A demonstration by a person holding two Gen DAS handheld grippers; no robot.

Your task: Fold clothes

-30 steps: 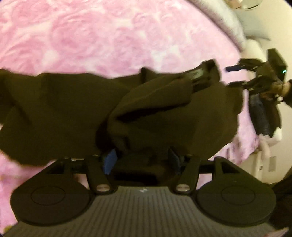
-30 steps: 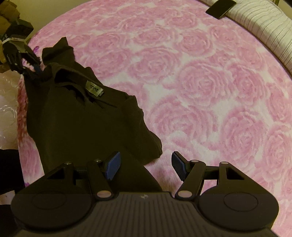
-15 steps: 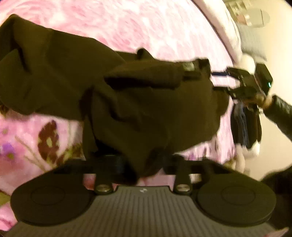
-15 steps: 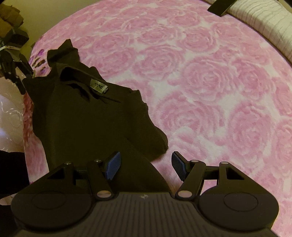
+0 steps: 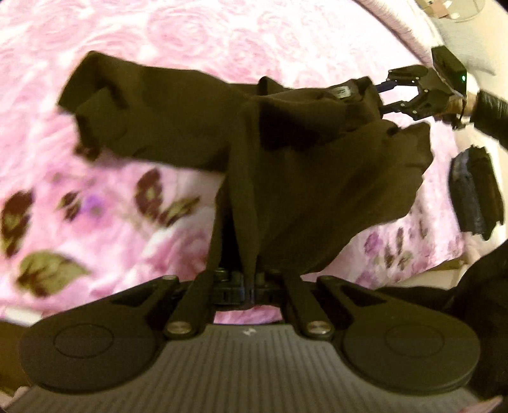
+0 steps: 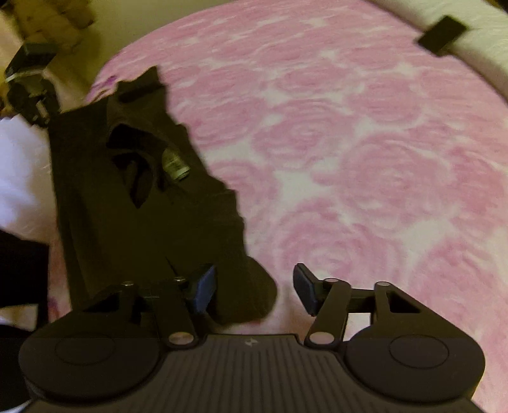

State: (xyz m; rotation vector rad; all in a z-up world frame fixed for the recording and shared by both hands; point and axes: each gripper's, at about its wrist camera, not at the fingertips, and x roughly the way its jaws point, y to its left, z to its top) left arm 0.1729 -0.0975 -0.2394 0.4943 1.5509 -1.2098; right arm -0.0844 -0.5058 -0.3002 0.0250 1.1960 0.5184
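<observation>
A dark brown garment hangs over the pink bed, pinched by one edge in my left gripper, which is shut on the cloth. Its collar label faces the right gripper at the upper right. In the right wrist view the garment stretches from the left gripper at the far left down to my right gripper. The right jaws are closing with a rounded corner of cloth between them. That corner lies against the left pad, and a gap shows beside the right pad.
A pink rose-patterned bedspread covers the bed, with a flowered border hanging over its edge. A dark folded pile sits at the right. A flat dark object lies on a white striped pillow. A black sleeve holds the right gripper.
My left gripper closed on the garment's edge and lifted it off the bed, so the cloth now hangs stretched. My right gripper sank toward the garment's corner and its jaws narrowed.
</observation>
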